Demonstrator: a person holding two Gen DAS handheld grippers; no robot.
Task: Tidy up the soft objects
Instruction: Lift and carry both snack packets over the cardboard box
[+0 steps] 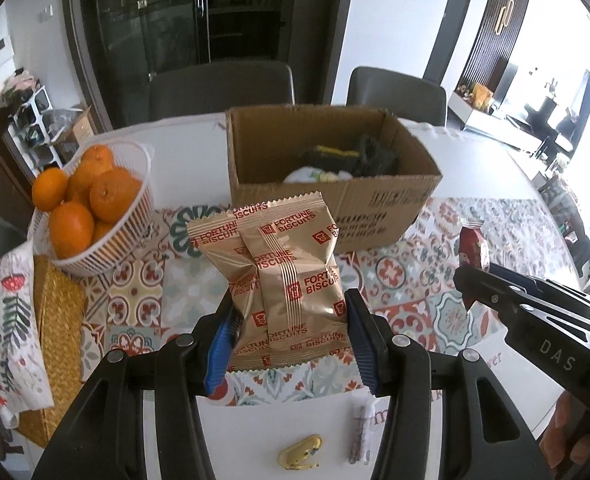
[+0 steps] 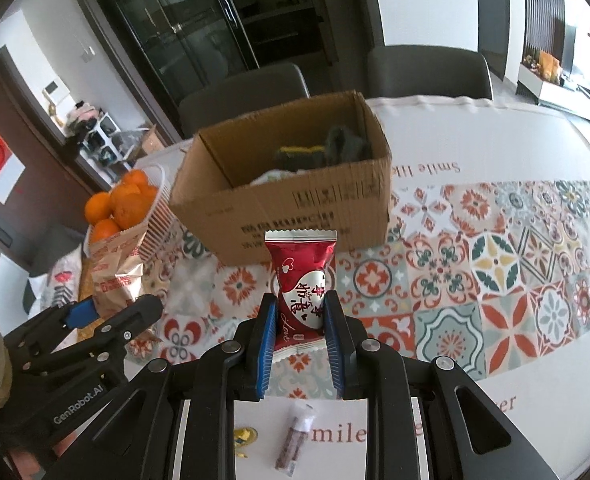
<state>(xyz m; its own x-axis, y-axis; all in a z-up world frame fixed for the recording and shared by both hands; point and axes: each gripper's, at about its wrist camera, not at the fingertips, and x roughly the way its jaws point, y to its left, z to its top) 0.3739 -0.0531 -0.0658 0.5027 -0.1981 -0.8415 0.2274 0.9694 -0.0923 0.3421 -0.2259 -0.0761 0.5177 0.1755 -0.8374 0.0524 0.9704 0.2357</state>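
My left gripper (image 1: 291, 312) is shut on a tan "Fortune Biscuits" packet (image 1: 283, 276) and holds it upright above the patterned tablecloth, in front of an open cardboard box (image 1: 375, 208). My right gripper (image 2: 300, 312) is shut on a red and white snack packet (image 2: 301, 280), also held upright in front of the box (image 2: 295, 212). The box holds dark, yellow and white soft items (image 1: 347, 158). In the right wrist view the left gripper (image 2: 95, 312) and its biscuit packet (image 2: 115, 268) show at the left. In the left wrist view the red packet (image 1: 473, 244) shows at the right.
A white basket of oranges (image 1: 95, 208) stands left of the box, beside a woven mat (image 1: 55, 340) and a floral cloth (image 1: 11, 320). A small yellow clip (image 1: 301, 458) and a thin wrapped stick (image 1: 361, 428) lie on the table's near edge. Two chairs stand behind the table.
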